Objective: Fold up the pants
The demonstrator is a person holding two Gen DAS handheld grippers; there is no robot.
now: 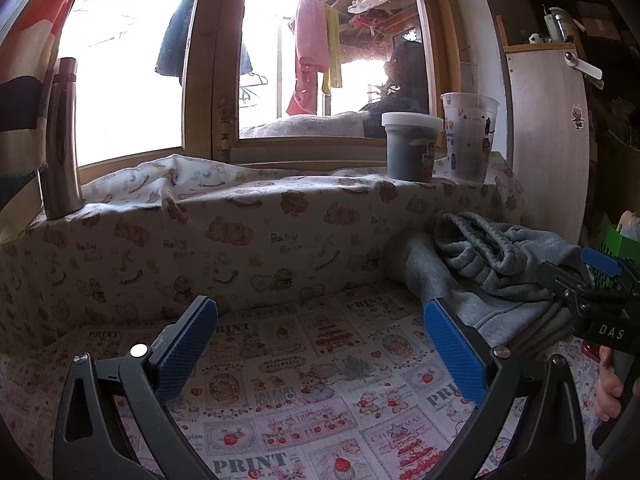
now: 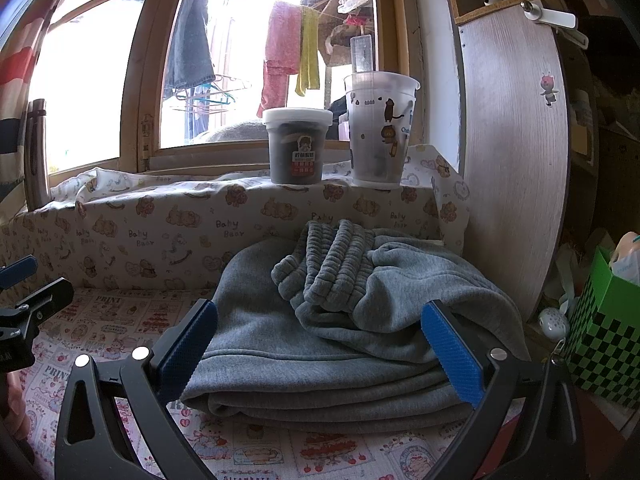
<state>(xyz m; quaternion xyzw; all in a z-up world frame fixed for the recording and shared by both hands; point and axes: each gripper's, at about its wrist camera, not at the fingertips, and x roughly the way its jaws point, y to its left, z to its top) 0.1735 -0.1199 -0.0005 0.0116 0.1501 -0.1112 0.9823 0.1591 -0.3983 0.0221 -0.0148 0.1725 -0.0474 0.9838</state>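
Right wrist view, right claw [image 2: 320, 344] spread wide, empty, folded grey pants [image 2: 332, 344] between its pads, left claw [image 1: 320, 344] likewise released, over bare table [image 1: 304, 392].

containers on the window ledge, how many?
3. A steel flask stands at the left end. A dark tub with a white lid and a printed plastic cup stand side by side at the right end. Others may be out of frame.

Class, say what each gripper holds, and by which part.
Nothing: the left gripper and right gripper are open; the folded grey fleece pants lie free.
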